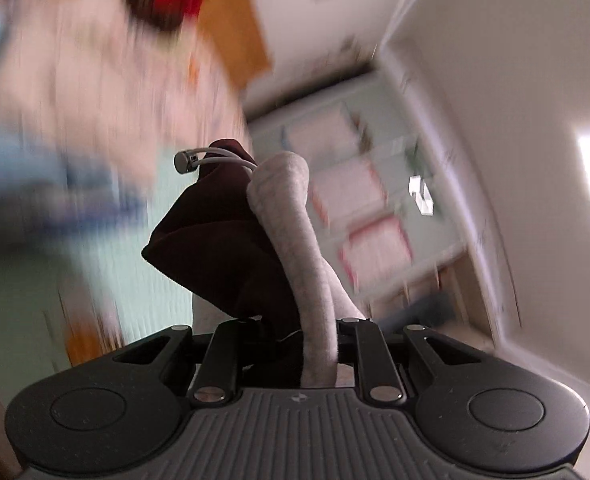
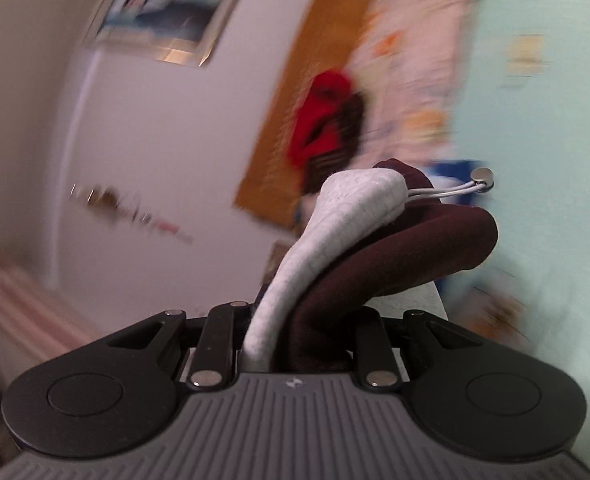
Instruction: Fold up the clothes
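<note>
A maroon garment [image 1: 215, 248] with a pale grey lining [image 1: 299, 240] rises out of my left gripper [image 1: 295, 336], which is shut on it. A white drawstring ends in a metal tip [image 1: 183, 162] near the top of the bundle. In the right wrist view the same maroon cloth [image 2: 415, 248] and grey lining [image 2: 335, 220] stand up from my right gripper [image 2: 295, 336], also shut on it, with the drawstring tip [image 2: 482, 176] sticking out to the right. The cloth hides the fingertips of both grippers. Both views are smeared by motion.
A red and dark garment [image 2: 327, 120] lies against an orange-brown panel [image 2: 315, 80]. A pale green surface [image 2: 535, 220] and a patterned pinkish cloth [image 1: 95, 80] are blurred around it. A blue cloth [image 1: 35, 184] is at the left, shelves [image 1: 375, 208] and a white wall to the right.
</note>
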The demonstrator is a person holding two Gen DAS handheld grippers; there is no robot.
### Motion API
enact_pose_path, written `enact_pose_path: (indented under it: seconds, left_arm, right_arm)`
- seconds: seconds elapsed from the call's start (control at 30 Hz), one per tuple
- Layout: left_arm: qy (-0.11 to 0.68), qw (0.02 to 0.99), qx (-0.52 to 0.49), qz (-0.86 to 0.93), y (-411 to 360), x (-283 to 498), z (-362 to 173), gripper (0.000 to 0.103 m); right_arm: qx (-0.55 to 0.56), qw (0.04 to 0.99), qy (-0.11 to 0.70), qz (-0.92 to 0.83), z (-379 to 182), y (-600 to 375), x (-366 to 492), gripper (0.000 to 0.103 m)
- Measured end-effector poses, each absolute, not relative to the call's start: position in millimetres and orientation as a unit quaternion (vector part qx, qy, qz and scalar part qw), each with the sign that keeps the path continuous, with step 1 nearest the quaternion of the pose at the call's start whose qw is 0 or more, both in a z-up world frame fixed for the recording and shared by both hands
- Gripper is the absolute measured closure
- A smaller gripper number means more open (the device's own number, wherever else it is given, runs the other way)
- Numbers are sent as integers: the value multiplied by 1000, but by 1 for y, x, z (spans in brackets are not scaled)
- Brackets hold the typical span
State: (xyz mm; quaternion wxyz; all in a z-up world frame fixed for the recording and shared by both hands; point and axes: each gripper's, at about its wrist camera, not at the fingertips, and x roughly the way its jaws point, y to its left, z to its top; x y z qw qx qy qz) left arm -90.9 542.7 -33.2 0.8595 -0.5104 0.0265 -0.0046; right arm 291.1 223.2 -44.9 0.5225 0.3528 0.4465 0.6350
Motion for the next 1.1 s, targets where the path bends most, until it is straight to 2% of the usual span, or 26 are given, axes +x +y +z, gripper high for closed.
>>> enact_pose_path:
  seconds: [0.07,0.17,0.2,0.3,0.33,0.4,0.43,0.53,0.6,0.63,0.67,0.7,0.77,0.93,1.03,1.1]
  left_arm:
    - [-28,867,-497,32,580,-110,-14,83]
    - [-81,854,-505,98,638,-127,-13,82]
    - [-83,845,-514,124,655,-127,-21,81]
    - [-48,818,-538,199,703,-116,-60,79]
    - [-29,807,-545,223,718,-110,-75,79]
    - [-6,776,-572,264,740,-118,-112,70]
    - [-3,758,-590,278,746,-126,-126,65]
    - [-44,756,-599,261,741,-153,-146,64]
    - [-92,753,-598,260,717,-177,-159,50]
    - [-108,751,-590,274,704,-187,-163,34]
    - [-124,749,-583,288,691,-196,-166,26]
    - [-141,747,-575,302,678,-205,-169,25]
    - [-118,762,-528,355,653,-216,-162,25]
    - [-28,784,-484,389,600,-208,-157,25]
    - [33,812,-459,358,555,-189,-155,25]
    - [93,839,-430,321,532,-158,-152,24]
  right_arm:
    - [321,510,430,673,-5,300,300,80]
    - [267,524,404,700,37,412,311,78]
    - [242,539,396,703,47,448,315,73]
    - [133,660,374,638,38,527,329,40]
    - [98,700,381,596,24,542,336,38]
    - [84,744,394,533,-5,549,350,38]
    - [95,756,390,517,-19,543,356,38]
    - [126,765,376,507,-55,501,360,38]
    - [160,753,374,517,-76,463,356,38]
    - [173,746,372,524,-85,444,351,38]
    - [186,739,370,531,-94,425,347,38]
    - [190,734,374,534,-103,407,341,38]
    - [196,726,387,534,-118,372,327,37]
    - [135,750,394,514,-136,283,272,34]
    - [94,767,403,490,-143,233,233,27]
    - [66,778,409,473,-147,200,206,27]
